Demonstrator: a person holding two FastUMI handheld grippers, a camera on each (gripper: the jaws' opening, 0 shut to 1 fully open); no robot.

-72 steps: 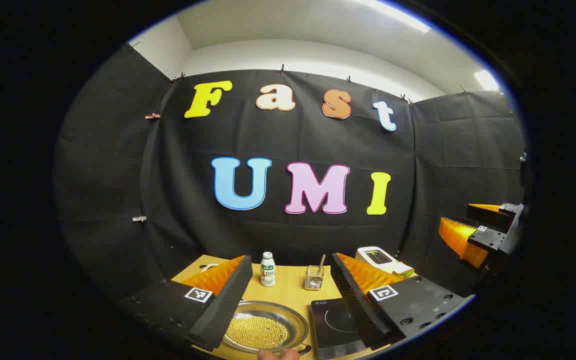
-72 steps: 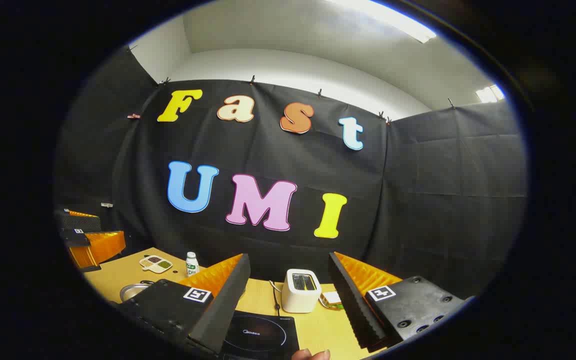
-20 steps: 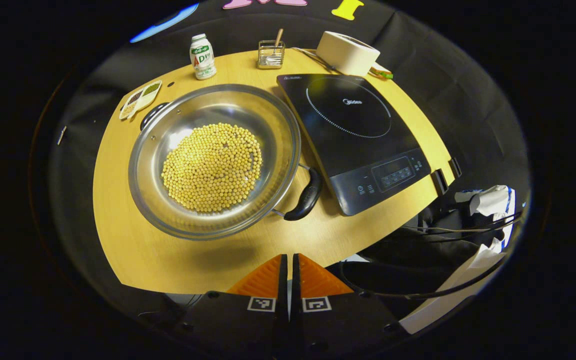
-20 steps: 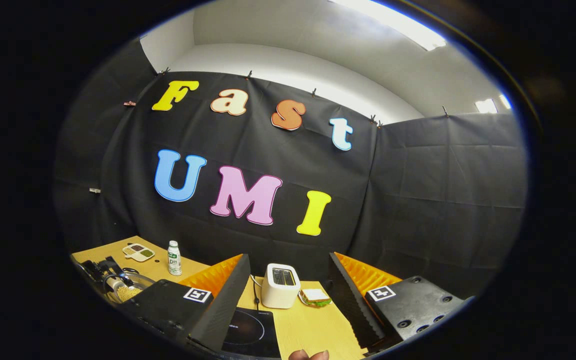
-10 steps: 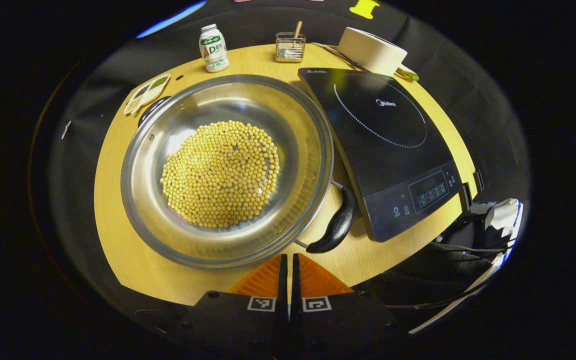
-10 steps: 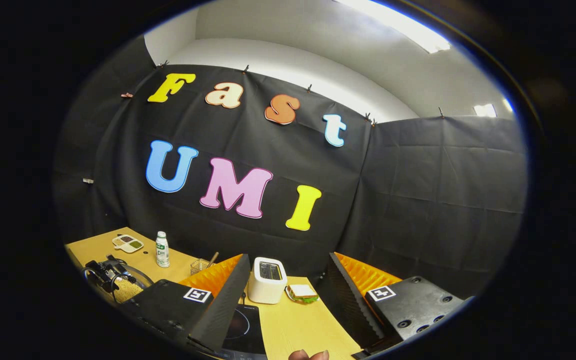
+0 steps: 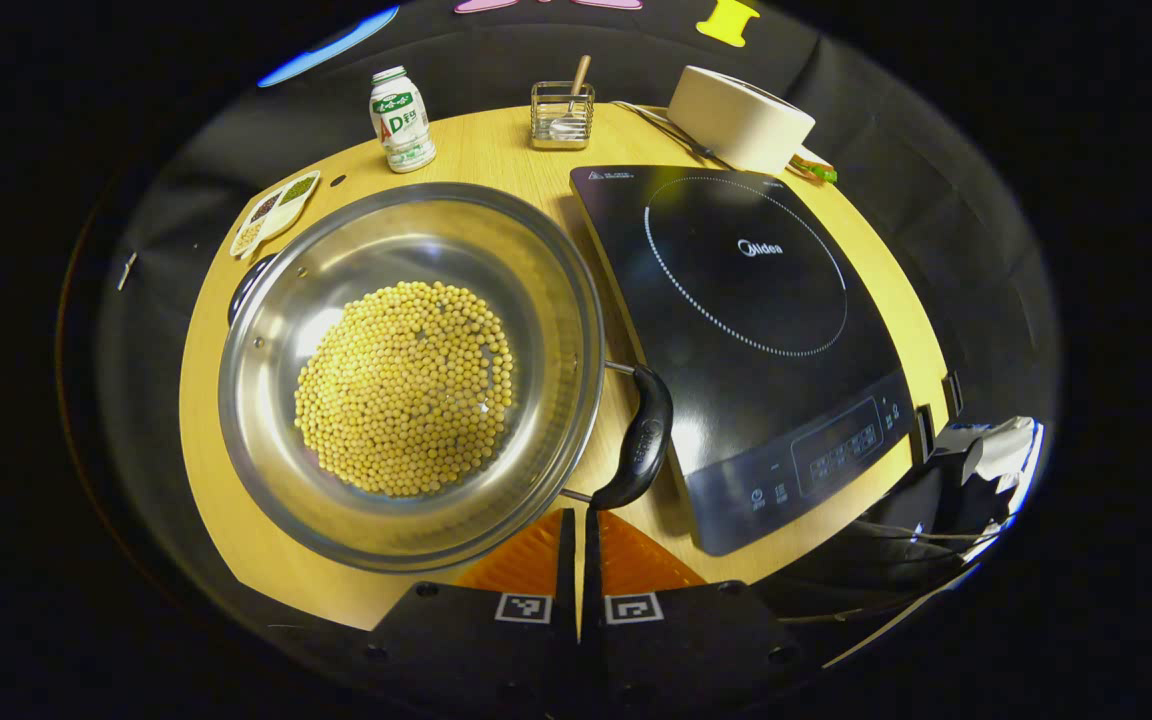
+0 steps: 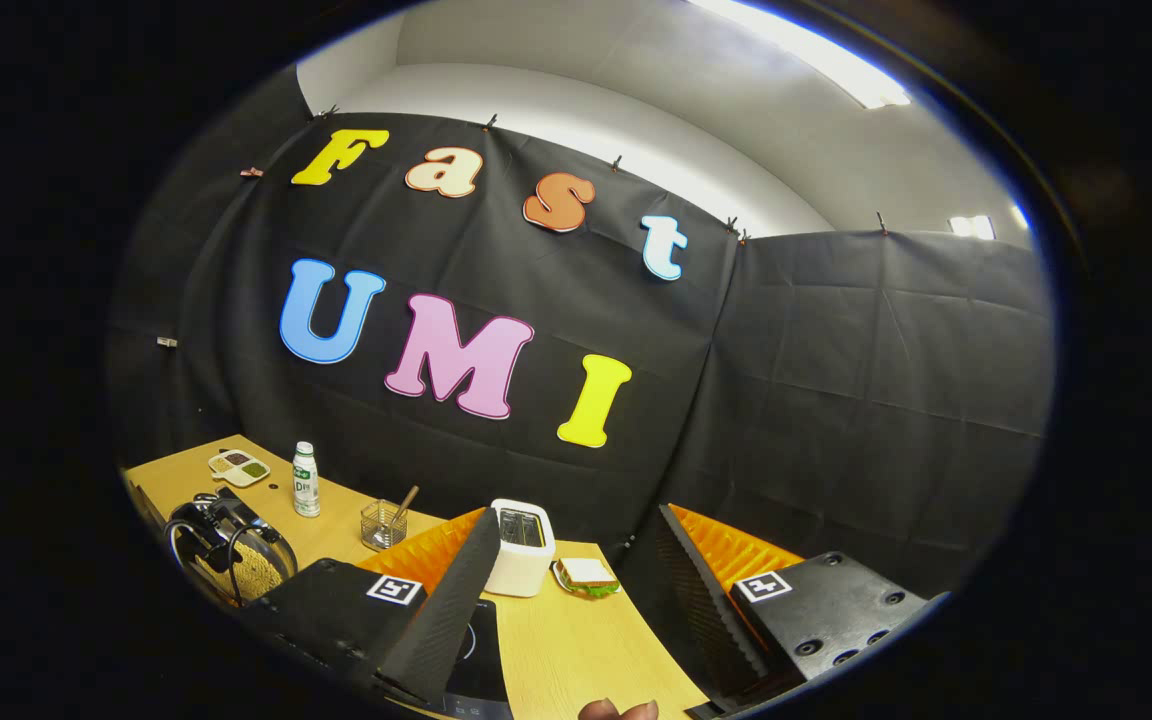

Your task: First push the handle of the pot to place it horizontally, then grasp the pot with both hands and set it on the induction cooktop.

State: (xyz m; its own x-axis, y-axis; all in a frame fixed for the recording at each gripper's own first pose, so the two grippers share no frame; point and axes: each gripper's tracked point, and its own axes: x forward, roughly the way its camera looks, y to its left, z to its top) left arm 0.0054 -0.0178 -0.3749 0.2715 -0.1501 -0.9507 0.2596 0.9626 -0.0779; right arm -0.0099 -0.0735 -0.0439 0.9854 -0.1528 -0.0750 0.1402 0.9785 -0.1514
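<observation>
In the left gripper view I look down on a wide steel pot (image 7: 546, 300) full of yellow beans (image 7: 406, 385). One black handle (image 7: 641, 440) sticks out on its near right side, alongside the left edge of the black induction cooktop (image 7: 746, 300). A second handle (image 7: 242, 286) shows at the far left rim. My left gripper (image 7: 577, 515) is shut with nothing in it, its tips just beside the near end of the right handle. My right gripper (image 8: 574, 515) is open and empty, held level above the table's right part and facing the wall. The pot (image 8: 254, 572) sits low at the left in the right gripper view.
At the table's back stand a small bottle (image 7: 402, 120), a wire cup with a spoon (image 7: 562, 115), a white toaster (image 7: 741, 118) and a sandwich (image 8: 586, 575). A divided dish of grains (image 7: 276, 208) lies far left. Cables and cloth hang off the table's right edge (image 7: 976, 460).
Since 3.6 s ago my left gripper has shut and tipped down over the table. In the last second it came close to the pot's right handle. The right gripper's view has drifted a little to the right.
</observation>
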